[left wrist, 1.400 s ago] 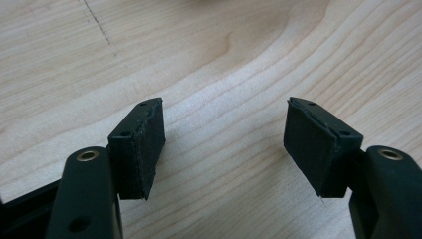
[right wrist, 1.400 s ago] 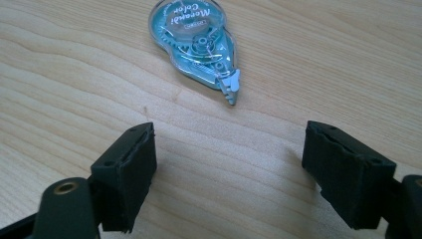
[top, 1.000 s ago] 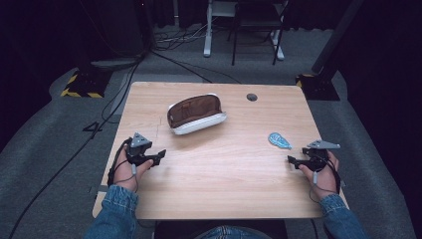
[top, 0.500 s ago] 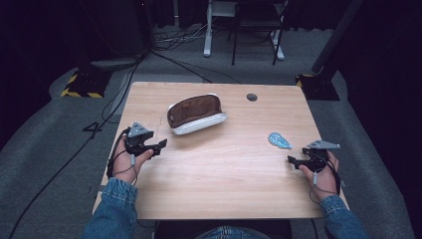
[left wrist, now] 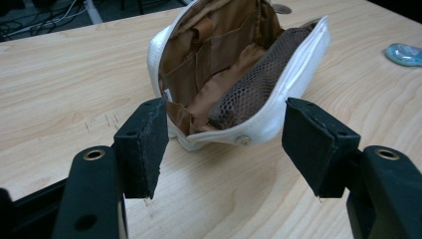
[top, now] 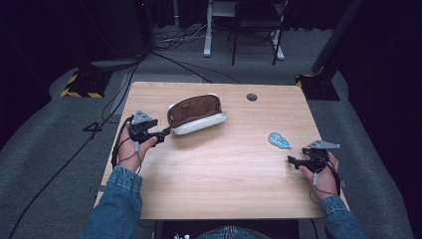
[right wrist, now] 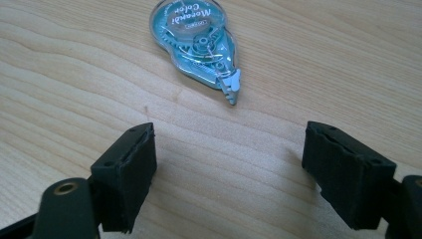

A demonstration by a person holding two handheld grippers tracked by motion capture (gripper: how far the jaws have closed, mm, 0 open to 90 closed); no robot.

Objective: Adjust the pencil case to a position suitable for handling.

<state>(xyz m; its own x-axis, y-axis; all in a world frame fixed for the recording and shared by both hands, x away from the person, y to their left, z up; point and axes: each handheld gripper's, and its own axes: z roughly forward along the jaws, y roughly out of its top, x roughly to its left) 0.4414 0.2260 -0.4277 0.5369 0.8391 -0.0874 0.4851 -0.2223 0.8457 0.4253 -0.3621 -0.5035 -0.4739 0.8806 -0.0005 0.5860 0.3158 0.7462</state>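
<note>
A white pouch (top: 195, 113) with a brown lining lies open on its side at the middle back of the wooden table (top: 224, 174). In the left gripper view the pouch (left wrist: 239, 84) gapes toward me, showing brown pockets and a mesh panel. My left gripper (top: 162, 134) is open just left of the pouch's near end; its jaws (left wrist: 224, 144) straddle that end without touching it. A clear teal correction-tape dispenser (top: 279, 140) lies flat at the right. My right gripper (top: 291, 160) is open and empty a little short of the dispenser (right wrist: 199, 40).
A round grommet hole (top: 252, 97) sits in the table near its far edge. Beyond the table stand a white desk frame (top: 219, 30) and cables on grey floor. A yellow-black striped base (top: 79, 87) lies at the far left.
My left gripper has moved up and toward the pouch, from the table's left side to the pouch's left end. The right gripper has stayed put.
</note>
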